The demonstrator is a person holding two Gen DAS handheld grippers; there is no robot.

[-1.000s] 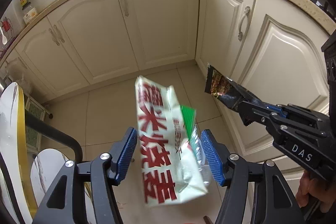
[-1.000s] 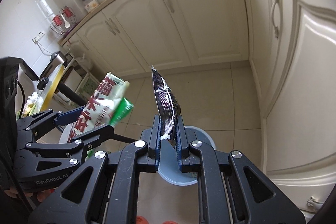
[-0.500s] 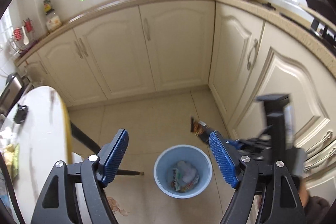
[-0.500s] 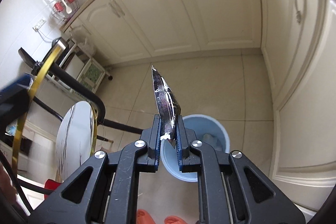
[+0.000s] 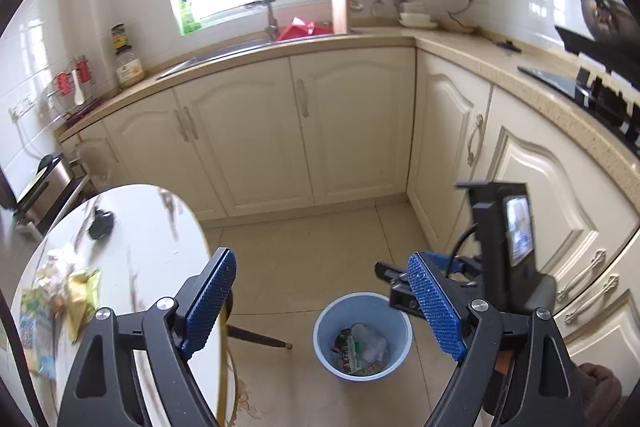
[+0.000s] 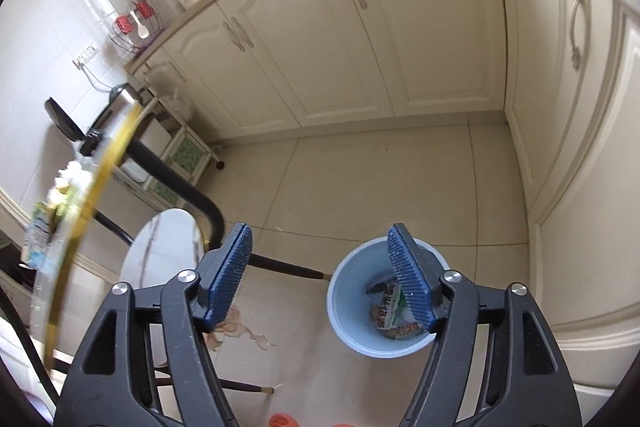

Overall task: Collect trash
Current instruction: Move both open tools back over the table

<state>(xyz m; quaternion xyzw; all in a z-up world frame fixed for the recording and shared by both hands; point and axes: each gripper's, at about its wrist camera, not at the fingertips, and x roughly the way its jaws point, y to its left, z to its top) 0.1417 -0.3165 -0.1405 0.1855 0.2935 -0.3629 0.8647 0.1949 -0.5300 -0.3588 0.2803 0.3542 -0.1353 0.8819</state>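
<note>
A light blue trash bin [image 5: 394, 315] stands on the tiled floor and holds several wrappers [image 5: 354, 349]; it also shows in the right wrist view [image 6: 348, 323] with wrappers [image 6: 390, 309] inside. My left gripper [image 5: 322, 301] is open and empty, high above the floor beside the bin. My right gripper [image 6: 320, 277] is open and empty above the bin; it also shows at the right of the left wrist view [image 5: 394, 283]. More trash [image 5: 60, 291], yellow and green wrappers, lies on the round white table [image 5: 144, 227] at the left.
Cream cabinets [image 5: 248, 135] run along the back and right walls under a countertop with a sink [image 5: 240, 45]. The table's gold rim [image 6: 80, 215] and black legs [image 6: 176, 183] are left of the bin. A small round stool [image 6: 168, 255] stands by them.
My left gripper dropped the white snack bag into the bin and lifted. My right gripper opened and released the dark wrapper, which now lies in the bin.
</note>
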